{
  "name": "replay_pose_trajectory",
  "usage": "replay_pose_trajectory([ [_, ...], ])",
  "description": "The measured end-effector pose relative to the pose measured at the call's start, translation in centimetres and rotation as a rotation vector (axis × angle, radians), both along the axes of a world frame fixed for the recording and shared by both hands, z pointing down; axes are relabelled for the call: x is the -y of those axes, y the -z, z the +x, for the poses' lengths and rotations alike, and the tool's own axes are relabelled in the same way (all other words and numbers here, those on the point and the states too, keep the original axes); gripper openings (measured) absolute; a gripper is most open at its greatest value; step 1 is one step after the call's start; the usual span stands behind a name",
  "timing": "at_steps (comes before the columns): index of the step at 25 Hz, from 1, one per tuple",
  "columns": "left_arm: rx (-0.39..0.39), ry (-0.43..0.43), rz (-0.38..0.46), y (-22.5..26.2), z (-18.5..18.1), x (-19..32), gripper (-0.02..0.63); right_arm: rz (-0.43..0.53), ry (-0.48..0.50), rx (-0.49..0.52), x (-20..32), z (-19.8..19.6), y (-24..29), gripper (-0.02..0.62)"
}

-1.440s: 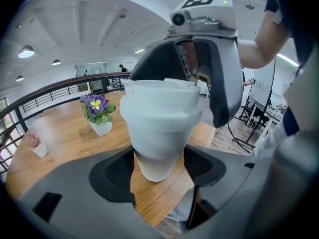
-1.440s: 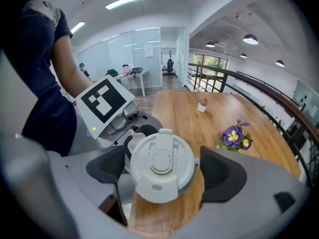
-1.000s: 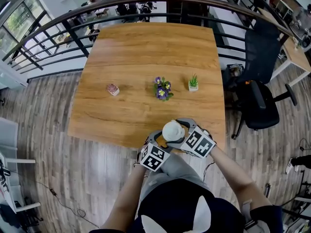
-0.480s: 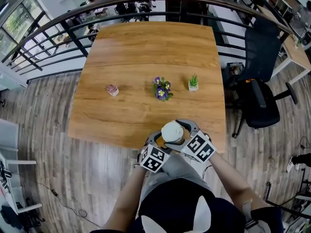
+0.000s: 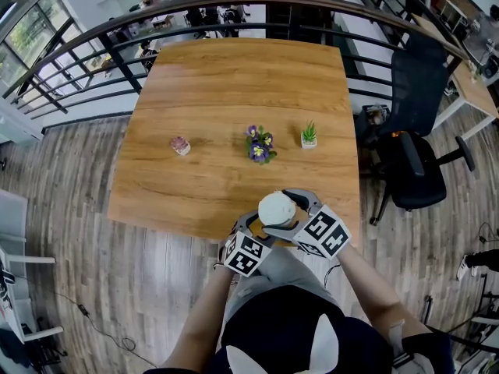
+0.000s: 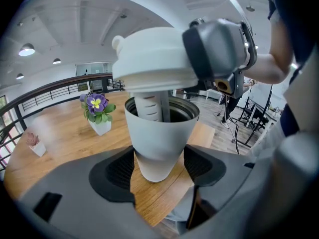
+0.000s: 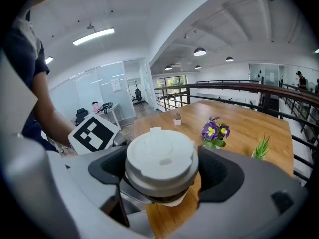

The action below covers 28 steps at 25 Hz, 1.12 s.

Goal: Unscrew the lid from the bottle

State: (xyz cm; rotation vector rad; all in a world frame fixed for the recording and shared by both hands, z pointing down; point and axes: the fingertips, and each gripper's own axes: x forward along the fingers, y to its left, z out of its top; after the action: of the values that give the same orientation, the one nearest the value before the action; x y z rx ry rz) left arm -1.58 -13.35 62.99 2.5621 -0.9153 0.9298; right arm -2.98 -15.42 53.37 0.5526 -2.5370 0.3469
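Observation:
A white bottle [image 6: 158, 143] stands upright between the pads of my left gripper [image 6: 159, 169], which is shut on its lower body. Its metal-rimmed mouth is open. The white lid [image 6: 149, 59] hangs just above that mouth, with a stem under it reaching down into the bottle. My right gripper [image 7: 160, 172] is shut on the lid [image 7: 160, 156] from the side. In the head view the lid [image 5: 277, 208] hides the bottle. There both grippers meet over the table's near edge, the left gripper [image 5: 261, 224] on the left and the right gripper [image 5: 294, 206] on the right.
On the wooden table [image 5: 234, 84] stand a purple flower pot [image 5: 260, 143], a small green plant [image 5: 309, 135] and a small pink pot [image 5: 181, 144]. A railing [image 5: 117, 45] runs round the far side. A black office chair [image 5: 413, 146] stands to the right.
The right gripper's marker cube has shifted slightly to the right. The lid and the bottle have barely moved.

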Motion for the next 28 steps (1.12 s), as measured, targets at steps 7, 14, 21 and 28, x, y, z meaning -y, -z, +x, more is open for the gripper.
replay_pose_trajectory([
  [7,0.002,0.004,0.003,-0.2,-0.1,0.1,0.321,-0.051,-0.093,0.090,0.3,1.1,1.3,0.442],
  [14,0.023,0.000,-0.002,-0.1,-0.1,0.1,0.321,-0.081,-0.174,0.184,0.4,2.4,3.0,0.442],
  [21,0.044,0.005,-0.006,-0.3,-0.1,0.0,0.321,-0.111,-0.273,0.292,1.0,4.0,4.6,0.442],
  [28,0.053,0.001,-0.008,-0.4,-0.1,0.2,0.321,-0.150,-0.353,0.409,1.5,5.5,6.1,0.442],
])
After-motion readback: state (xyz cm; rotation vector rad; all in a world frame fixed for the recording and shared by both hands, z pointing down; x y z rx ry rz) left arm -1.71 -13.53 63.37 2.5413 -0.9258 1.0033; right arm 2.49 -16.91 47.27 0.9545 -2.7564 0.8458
